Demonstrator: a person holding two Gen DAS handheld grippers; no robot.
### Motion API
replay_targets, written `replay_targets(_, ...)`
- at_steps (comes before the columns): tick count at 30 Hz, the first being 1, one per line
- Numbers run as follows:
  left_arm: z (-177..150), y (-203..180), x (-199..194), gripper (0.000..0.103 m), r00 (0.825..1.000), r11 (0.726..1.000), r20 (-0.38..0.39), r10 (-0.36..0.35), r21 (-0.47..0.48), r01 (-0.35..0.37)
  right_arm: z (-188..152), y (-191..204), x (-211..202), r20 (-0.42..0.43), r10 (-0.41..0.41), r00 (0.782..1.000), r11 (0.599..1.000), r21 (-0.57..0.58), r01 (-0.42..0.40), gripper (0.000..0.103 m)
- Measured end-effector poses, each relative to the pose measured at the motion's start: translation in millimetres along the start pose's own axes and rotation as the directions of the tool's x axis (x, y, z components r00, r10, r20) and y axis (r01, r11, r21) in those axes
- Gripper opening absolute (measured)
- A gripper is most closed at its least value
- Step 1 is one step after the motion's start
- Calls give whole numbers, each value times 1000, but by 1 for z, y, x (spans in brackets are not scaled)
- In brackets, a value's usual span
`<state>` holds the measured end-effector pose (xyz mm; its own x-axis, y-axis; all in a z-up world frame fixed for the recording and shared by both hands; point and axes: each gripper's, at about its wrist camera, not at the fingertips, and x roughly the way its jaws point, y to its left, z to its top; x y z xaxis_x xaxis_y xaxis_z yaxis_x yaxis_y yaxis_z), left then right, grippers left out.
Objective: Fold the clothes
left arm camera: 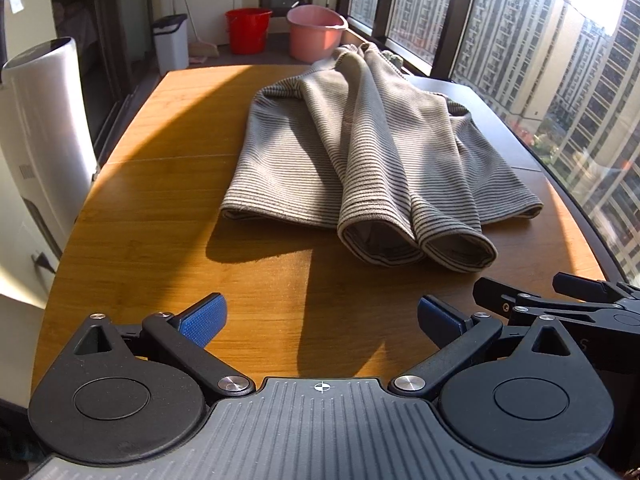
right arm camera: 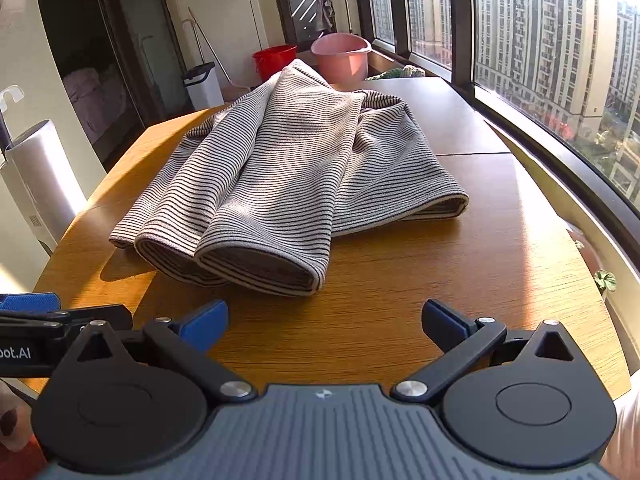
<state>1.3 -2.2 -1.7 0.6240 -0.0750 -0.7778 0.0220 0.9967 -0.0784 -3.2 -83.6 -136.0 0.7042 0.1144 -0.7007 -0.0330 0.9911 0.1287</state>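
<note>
A grey striped garment [left arm camera: 352,152] lies on the wooden table [left arm camera: 160,208], its two sleeves folded over the body with the cuffs toward me. It also shows in the right wrist view [right arm camera: 288,176]. My left gripper [left arm camera: 320,320] is open and empty, held above the table's near edge, short of the cuffs. My right gripper [right arm camera: 324,324] is open and empty, also short of the cuffs. The right gripper shows at the right edge of the left wrist view [left arm camera: 560,300]; the left gripper shows at the left edge of the right wrist view [right arm camera: 48,320].
A pink basin [left arm camera: 316,30], a red bucket [left arm camera: 248,30] and a white bin [left arm camera: 171,42] stand beyond the table's far end. A white appliance [left arm camera: 44,128] stands to the left. Large windows [left arm camera: 540,60] run along the right side.
</note>
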Motion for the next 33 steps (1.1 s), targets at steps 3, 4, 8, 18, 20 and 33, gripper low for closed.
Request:
replay_targets(3, -1, 1, 2, 103, 1000, 1000, -10, 1, -10, -1, -2, -1, -1, -6, -2, 1000, 1000, 22, 2, 103)
replay_targets(4, -1, 4, 2, 103, 1000, 1000, -16, -4, -16, 3, 1, -4, 3, -36, 9, 999, 999, 34, -8, 103)
replay_targets(8, -2, 3, 9, 103, 999, 1000, -46, 12, 0, -12, -3, -2, 6, -79, 21, 997, 999, 37, -19, 103)
replay_targets(18, -3, 3, 14, 103, 998, 1000, -59, 14, -3, -14, 0, -3, 6, -84, 30, 996, 999, 48, -26, 103)
replay_targets(20, -2, 4, 13, 103, 998, 1000, -55, 14, -5, -15, 0, -3, 5, -77, 28, 997, 998, 51, -24, 103)
replay_targets(33, 0, 8, 5, 103, 1000, 1000, -16, 17, -19, -18, 0, 0, -16, -29, 39, 999, 999, 29, -38, 103)
